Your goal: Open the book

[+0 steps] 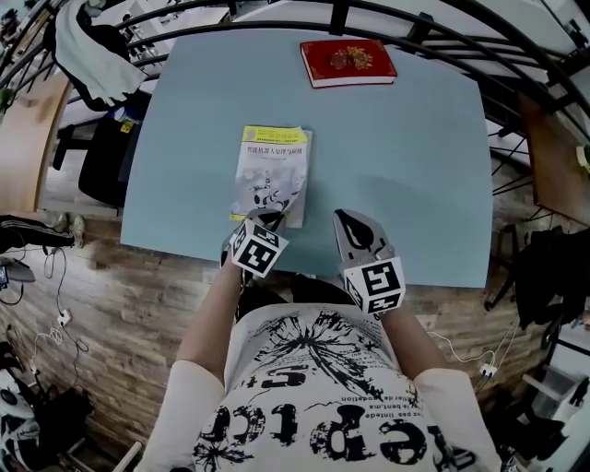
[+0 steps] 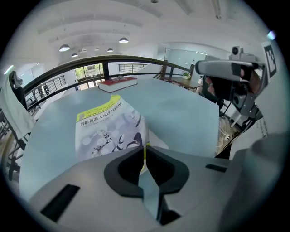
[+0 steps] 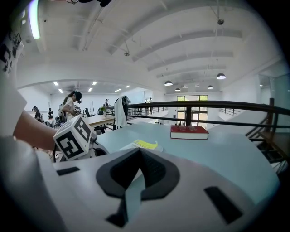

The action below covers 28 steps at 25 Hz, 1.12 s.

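A thin book (image 1: 272, 171) with a white, grey and yellow cover lies near the front edge of the light blue table (image 1: 406, 166). My left gripper (image 1: 267, 217) sits at the book's near edge. In the left gripper view the book (image 2: 108, 127) fills the middle, and my left gripper (image 2: 145, 149) is shut on the near corner of its cover, a thin yellow-edged sheet pinched between the tips. That corner stands slightly lifted, with white pages showing beneath. My right gripper (image 1: 348, 219) hovers just right of the book, shut and holding nothing. In the right gripper view my right gripper (image 3: 137, 150) points across the table.
A red hardcover book (image 1: 348, 62) lies at the table's far edge, also seen in the left gripper view (image 2: 117, 83) and the right gripper view (image 3: 189, 132). A black railing (image 1: 277, 11) runs behind the table. Chairs and cables stand around it on the wooden floor.
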Each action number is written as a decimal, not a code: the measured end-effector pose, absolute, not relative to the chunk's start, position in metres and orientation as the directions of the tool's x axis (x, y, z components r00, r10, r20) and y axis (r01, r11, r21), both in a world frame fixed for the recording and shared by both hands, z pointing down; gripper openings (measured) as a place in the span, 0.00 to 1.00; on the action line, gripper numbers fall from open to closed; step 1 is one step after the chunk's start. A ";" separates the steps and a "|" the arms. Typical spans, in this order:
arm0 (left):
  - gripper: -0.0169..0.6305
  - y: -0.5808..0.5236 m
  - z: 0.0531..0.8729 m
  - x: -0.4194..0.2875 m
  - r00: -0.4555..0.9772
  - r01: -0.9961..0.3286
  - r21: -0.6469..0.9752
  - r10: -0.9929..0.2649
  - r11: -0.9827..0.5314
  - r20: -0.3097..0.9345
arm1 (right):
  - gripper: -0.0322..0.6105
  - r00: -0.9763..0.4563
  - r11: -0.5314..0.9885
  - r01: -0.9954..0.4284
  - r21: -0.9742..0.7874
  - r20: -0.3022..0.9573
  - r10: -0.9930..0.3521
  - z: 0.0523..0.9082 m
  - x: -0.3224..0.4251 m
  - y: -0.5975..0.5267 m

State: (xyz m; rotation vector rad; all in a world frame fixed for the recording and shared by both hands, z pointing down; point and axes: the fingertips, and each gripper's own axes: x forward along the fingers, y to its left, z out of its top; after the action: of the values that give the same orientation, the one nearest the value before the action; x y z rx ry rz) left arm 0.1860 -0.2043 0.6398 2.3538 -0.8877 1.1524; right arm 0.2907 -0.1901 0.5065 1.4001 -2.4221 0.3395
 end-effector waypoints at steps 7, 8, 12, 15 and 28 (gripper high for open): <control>0.07 -0.208 0.596 0.157 0.517 -0.713 0.055 -0.472 -0.699 0.714 | 0.07 -0.469 0.496 -0.868 -0.023 0.363 -0.805 0.490 0.261 -0.200; 0.07 -0.209 0.590 0.150 0.521 -0.719 0.052 -0.487 -0.693 0.701 | 0.07 -0.467 0.494 -0.869 -0.017 0.357 -0.809 0.487 0.256 -0.203; 0.07 -0.214 0.570 0.118 0.518 -0.742 0.039 -0.535 -0.670 0.667 | 0.07 -0.464 0.488 -0.873 -0.009 0.330 -0.822 0.473 0.232 -0.214; 0.07 -0.216 0.563 0.088 0.500 -0.762 0.038 -0.550 -0.647 0.669 | 0.07 -0.473 0.495 -0.869 -0.006 0.307 -0.826 0.463 0.210 -0.218; 0.08 -0.236 0.562 -0.030 0.439 -0.877 0.148 -0.640 -0.456 0.630 | 0.07 -0.487 0.505 -0.863 0.023 0.229 -0.843 0.436 0.130 -0.217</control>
State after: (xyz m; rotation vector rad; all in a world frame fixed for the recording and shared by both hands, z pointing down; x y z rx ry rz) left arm -0.0298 -0.2357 0.5622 2.2366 -1.2772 0.6930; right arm 0.1300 -0.2175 0.4355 1.4597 -2.5363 0.1397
